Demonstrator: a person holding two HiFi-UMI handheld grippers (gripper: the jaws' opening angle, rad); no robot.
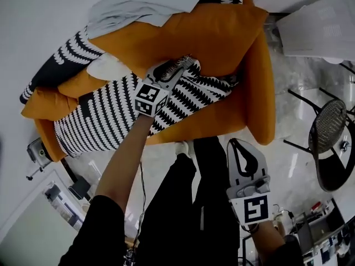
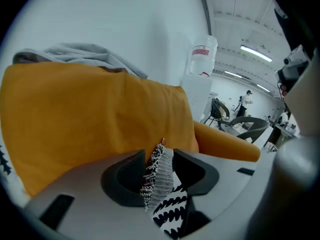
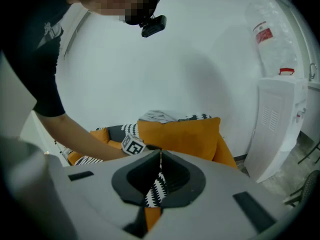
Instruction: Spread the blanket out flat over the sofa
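Observation:
A black-and-white patterned blanket (image 1: 105,118) lies across the seat of the orange sofa (image 1: 222,32), rumpled towards its right end. My left gripper (image 1: 186,64) reaches over the seat near the backrest. In the left gripper view the left gripper (image 2: 160,156) is open, with a folded blanket edge (image 2: 156,176) standing upright between its jaws. My right gripper (image 1: 235,143) hangs in front of the sofa above the floor, apart from the blanket. In the right gripper view the right gripper (image 3: 160,154) is shut with nothing in it, and the sofa shows beyond it.
A grey cloth (image 1: 144,4) and more patterned fabric (image 1: 61,57) drape over the backrest. An orange cushion (image 1: 44,101) sits at the sofa's left end. A black chair (image 1: 330,132) stands at the right, a white water dispenser (image 3: 280,119) beside the sofa. The person's legs (image 1: 194,204) stand before it.

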